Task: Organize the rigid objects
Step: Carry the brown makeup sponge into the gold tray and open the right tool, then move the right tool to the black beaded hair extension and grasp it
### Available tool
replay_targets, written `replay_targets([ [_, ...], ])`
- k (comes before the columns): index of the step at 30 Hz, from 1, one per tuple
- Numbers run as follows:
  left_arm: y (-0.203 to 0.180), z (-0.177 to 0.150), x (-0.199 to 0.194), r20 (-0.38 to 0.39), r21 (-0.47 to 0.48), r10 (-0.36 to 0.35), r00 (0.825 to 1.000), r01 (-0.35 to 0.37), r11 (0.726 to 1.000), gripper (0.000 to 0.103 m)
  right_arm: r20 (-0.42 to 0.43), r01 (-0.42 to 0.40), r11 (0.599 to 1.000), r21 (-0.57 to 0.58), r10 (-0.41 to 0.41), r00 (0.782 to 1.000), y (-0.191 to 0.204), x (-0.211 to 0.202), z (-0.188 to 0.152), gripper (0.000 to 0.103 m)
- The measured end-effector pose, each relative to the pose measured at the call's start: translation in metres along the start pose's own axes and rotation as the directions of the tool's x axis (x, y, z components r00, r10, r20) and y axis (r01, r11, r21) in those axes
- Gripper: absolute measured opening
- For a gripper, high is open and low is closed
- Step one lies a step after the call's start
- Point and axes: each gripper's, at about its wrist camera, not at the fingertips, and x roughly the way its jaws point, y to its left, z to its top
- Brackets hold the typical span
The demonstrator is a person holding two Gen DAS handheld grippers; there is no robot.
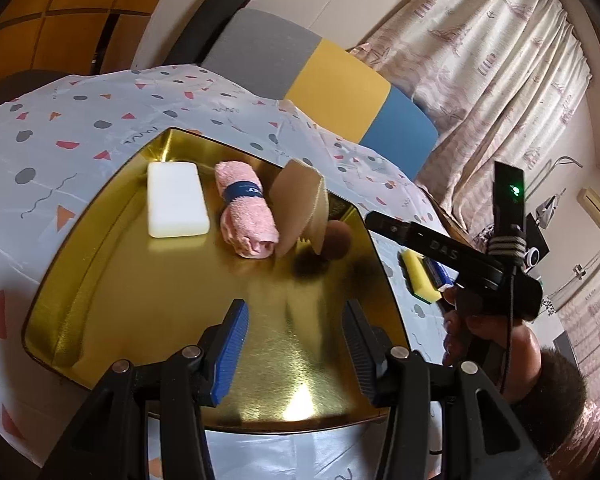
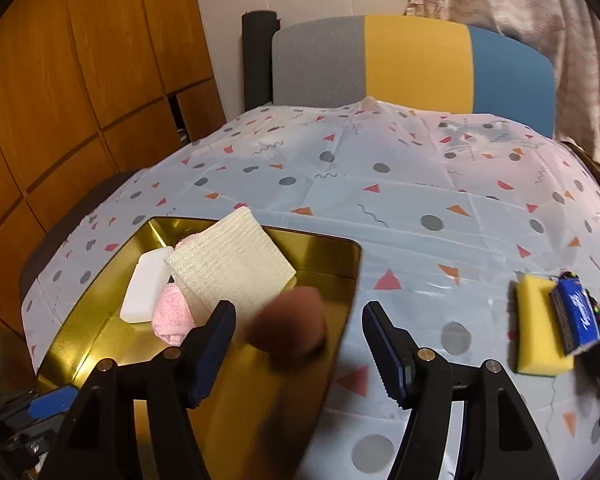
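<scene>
A gold tray (image 1: 140, 300) (image 2: 100, 320) lies on the patterned tablecloth. It holds a white soap bar (image 1: 176, 204) (image 2: 144, 292) and a pink rolled towel (image 1: 246, 216) (image 2: 172, 312) with a blue band. A cream cloth square (image 1: 300, 204) (image 2: 232, 264) leans tilted against the towel. A brown egg-shaped thing (image 1: 336, 240) (image 2: 290, 326) is blurred beside the cloth, over the tray's right part. My right gripper (image 2: 298, 312) is open around it, and the right finger stands well apart from it. My left gripper (image 1: 294, 308) hangs open over the tray's near half, with nothing between its fingers.
A yellow sponge (image 2: 536, 328) (image 1: 418, 276) and a blue box (image 2: 576, 320) lie on the cloth right of the tray. A chair with a grey, yellow and blue back (image 2: 416, 64) stands behind the table. A hand (image 1: 492, 332) holds the right tool. Curtains hang at the right.
</scene>
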Motion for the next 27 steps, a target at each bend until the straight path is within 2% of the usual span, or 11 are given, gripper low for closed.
replay_targets([
  [7, -0.01, -0.005, 0.002, -0.012, 0.02, -0.008, 1.0, 0.008, 1.0, 0.049, 0.035, 0.015, 0.998, 0.066, -0.017, 0.999, -0.026, -0.035, -0.021, 0.072],
  [17, -0.032, -0.013, 0.004, -0.045, 0.07, -0.058, 0.997, 0.061, 0.996, 0.049, -0.003, 0.041, 0.985, 0.17, -0.041, 0.999, -0.065, -0.063, -0.068, 0.072],
  [27, -0.072, -0.031, 0.02, -0.13, 0.152, -0.101, 0.986, 0.121, 0.981, 0.049, -0.049, 0.095, 0.964, 0.25, -0.086, 0.995, -0.103, -0.081, -0.12, 0.072],
])
